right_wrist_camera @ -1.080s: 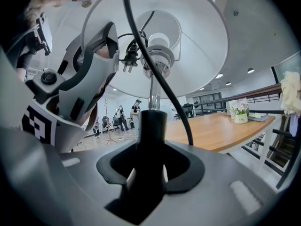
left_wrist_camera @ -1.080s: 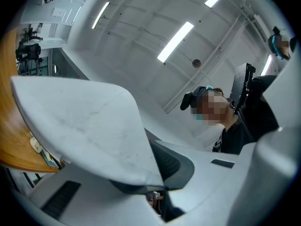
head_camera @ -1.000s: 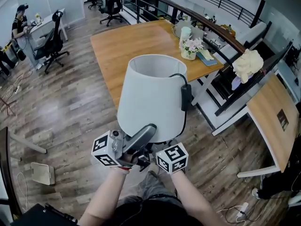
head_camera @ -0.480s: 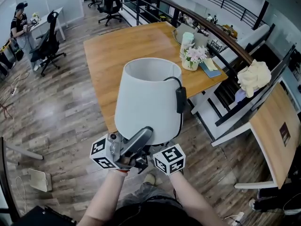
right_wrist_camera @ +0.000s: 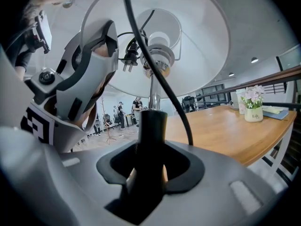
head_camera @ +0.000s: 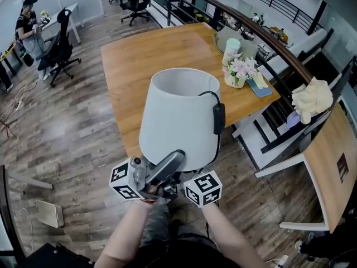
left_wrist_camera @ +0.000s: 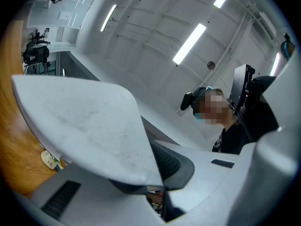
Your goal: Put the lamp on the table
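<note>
The lamp has a white shade (head_camera: 177,116) with a black cord and switch (head_camera: 218,118) hanging down its side. I hold it upright in the air, just short of the near edge of the wooden table (head_camera: 150,54). My left gripper (head_camera: 172,162) is shut on the shade's lower rim (left_wrist_camera: 84,126). My right gripper (right_wrist_camera: 151,145) is shut on the lamp's black stem (right_wrist_camera: 153,121) under the shade. The bulb socket (right_wrist_camera: 160,55) and the loose plug (right_wrist_camera: 128,62) show from below. In the head view the shade hides the right gripper's (head_camera: 195,184) jaws and the stem.
At the table's far right corner stand a pot of flowers (head_camera: 239,71), a white cup (head_camera: 231,45) and books (head_camera: 260,86). A dark railing (head_camera: 268,41) runs behind it. Office chairs (head_camera: 60,48) and a seated person (head_camera: 27,20) are far left; another wooden tabletop (head_camera: 334,166) is right.
Both grippers keep their hold on the lamp. The table and the flowers have drifted slightly right and down in the head view as the camera moved.
</note>
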The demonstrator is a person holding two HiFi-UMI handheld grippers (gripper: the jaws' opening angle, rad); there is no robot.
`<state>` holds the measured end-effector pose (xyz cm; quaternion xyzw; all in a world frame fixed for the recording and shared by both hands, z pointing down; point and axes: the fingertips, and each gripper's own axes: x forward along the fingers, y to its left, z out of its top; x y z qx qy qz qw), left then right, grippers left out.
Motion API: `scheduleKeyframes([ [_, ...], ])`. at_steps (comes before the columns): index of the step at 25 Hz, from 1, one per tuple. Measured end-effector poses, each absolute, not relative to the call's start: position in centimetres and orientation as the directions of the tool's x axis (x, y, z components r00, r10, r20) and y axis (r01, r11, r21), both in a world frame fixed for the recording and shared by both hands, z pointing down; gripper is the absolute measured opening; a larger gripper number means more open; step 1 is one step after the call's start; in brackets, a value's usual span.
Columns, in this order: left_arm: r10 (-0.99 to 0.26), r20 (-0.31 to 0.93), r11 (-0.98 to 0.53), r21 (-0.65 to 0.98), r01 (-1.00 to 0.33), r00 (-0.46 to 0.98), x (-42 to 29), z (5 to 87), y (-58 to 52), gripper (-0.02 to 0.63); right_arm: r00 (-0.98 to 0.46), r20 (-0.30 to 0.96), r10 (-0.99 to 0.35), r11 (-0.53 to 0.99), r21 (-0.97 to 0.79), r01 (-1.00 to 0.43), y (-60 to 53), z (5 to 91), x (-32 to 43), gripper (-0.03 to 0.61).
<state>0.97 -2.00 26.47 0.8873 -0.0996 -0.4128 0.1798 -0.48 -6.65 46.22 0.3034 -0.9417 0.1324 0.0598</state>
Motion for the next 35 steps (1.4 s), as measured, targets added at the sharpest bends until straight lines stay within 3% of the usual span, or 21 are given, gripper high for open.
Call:
scheduleKeyframes([
  [35, -0.211, -0.693, -0.858, 0.469, 0.209, 0.689, -5.8, 30.7, -27.0, 0.008, -0.648, 0.291, -0.704, 0.613, -0.211, -0.761, -31.1, 50.7, -5.9, 0.167],
])
